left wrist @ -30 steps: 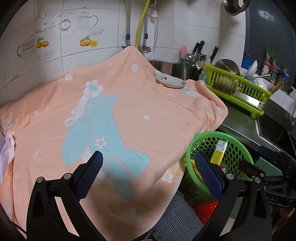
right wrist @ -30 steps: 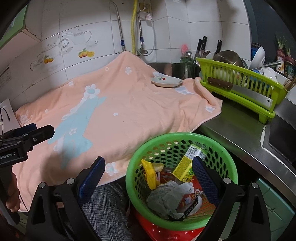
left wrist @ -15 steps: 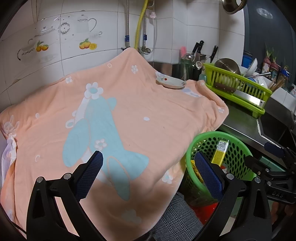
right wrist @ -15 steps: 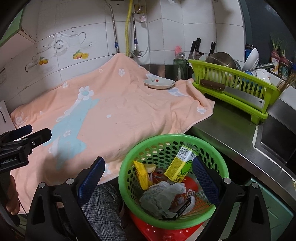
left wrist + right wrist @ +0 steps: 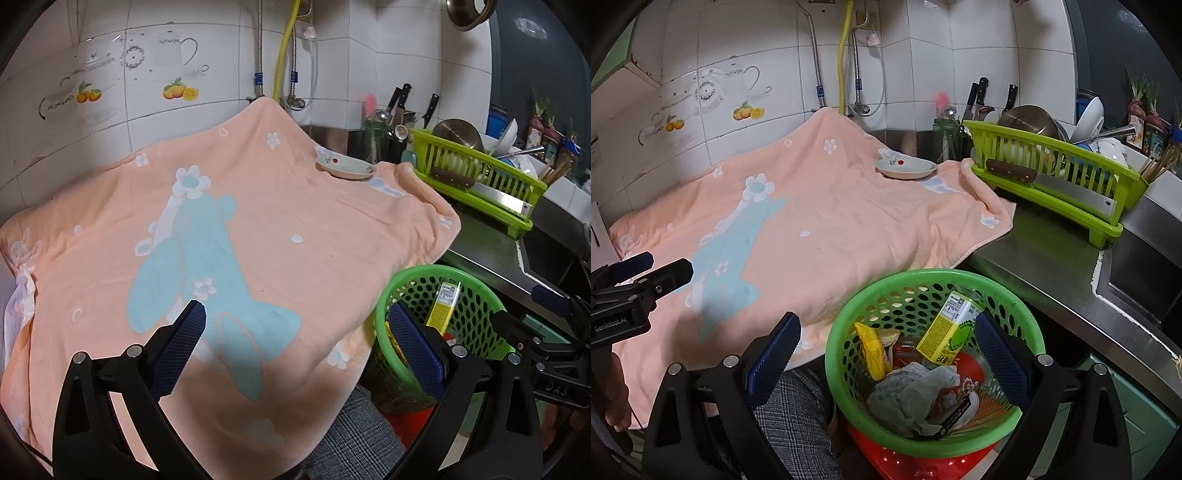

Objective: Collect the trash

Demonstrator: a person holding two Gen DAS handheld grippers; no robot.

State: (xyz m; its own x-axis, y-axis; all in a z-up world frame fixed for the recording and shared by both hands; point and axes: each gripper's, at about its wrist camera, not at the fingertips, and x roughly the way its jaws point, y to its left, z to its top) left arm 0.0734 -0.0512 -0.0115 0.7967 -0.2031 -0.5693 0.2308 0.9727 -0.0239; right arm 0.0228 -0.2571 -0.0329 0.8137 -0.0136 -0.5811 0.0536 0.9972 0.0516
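I am holding my right gripper (image 5: 884,350) spread wide over the green basket (image 5: 846,325), gripping nothing. Inside the basket a yellow carton (image 5: 943,326) is leaning against the far wall, a yellow wrapper (image 5: 871,349) is lying at its left, and crumpled grey paper (image 5: 908,395) is sitting nearest me. Behind the basket, a peach towel (image 5: 831,221) is carrying a small dish (image 5: 905,168).
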